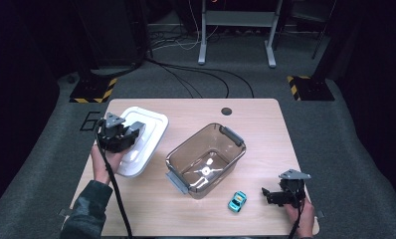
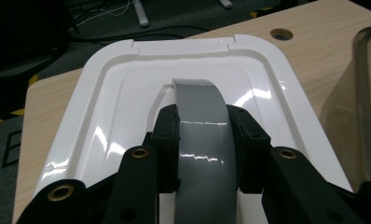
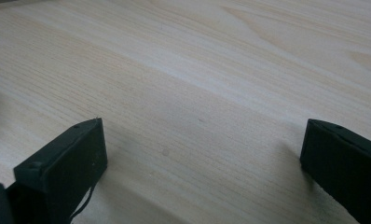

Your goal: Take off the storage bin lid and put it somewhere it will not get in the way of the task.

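Observation:
A white box lid (image 1: 147, 130) lies at the table's left side, and my left gripper (image 1: 134, 135) sits over it. In the left gripper view the jaws are shut on the lid's grey handle (image 2: 203, 122), with the white lid (image 2: 104, 121) spread out beneath. A clear plastic bin (image 1: 206, 159) with grey handles stands open in the middle of the table. A small teal toy car (image 1: 237, 200) rests on the wood in front of the bin. My right gripper (image 1: 266, 194) hovers low just right of the car, its jaws wide open over bare wood (image 3: 202, 102).
The wooden table (image 1: 265, 124) has a round cable hole (image 1: 227, 111) near its far edge. The clear bin's wall (image 2: 360, 116) rises close to the lid's right side. Cables and metal stand legs lie on the grey floor beyond the table.

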`<state>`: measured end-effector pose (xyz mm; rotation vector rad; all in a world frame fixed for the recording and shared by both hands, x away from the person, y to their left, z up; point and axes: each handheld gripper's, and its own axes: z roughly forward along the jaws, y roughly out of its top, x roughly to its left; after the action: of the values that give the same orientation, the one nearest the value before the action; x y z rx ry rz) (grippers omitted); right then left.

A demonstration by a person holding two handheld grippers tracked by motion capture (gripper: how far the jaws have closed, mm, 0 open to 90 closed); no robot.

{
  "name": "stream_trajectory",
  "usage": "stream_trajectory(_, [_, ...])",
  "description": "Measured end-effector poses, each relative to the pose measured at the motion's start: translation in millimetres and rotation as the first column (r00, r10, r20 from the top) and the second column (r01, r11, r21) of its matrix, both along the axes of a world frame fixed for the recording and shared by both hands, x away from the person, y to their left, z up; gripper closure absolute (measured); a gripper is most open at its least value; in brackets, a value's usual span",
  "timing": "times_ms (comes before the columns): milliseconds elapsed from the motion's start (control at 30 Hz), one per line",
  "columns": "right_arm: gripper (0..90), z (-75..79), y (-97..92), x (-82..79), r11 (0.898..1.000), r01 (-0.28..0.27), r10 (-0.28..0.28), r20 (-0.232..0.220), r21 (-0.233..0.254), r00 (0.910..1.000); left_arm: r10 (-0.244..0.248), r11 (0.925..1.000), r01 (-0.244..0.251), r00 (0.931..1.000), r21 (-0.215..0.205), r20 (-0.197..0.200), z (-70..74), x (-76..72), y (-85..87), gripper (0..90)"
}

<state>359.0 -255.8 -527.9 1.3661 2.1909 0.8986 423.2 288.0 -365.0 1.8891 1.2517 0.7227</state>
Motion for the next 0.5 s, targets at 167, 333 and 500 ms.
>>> stream_trajectory(167, [0.0, 0.0, 0.0, 0.0, 1.000, 0.000, 0.000, 0.000, 0.000, 1.0000, 0.038, 0.9993, -0.038, 0.9992, -0.002, -0.014, -7.8, 2.6, 6.4, 66.7])
stream_trajectory(333, [0.0, 0.0, 0.1, -0.2, 1.000, 0.002, -0.002, -0.002, 0.001, 1.0000, 0.084, 0.9960, -0.084, 0.9965, 0.031, -0.002, -15.5, 4.2, 8.8, 66.7])
stream_trajectory(500, [0.0, 0.0, 0.0, -0.1, 1.000, 0.000, 0.000, 0.001, 0.000, 1.0000, 0.105, 0.9942, -0.105, 0.9943, 0.024, -0.016, -27.2, 7.4, 11.3, 66.6])
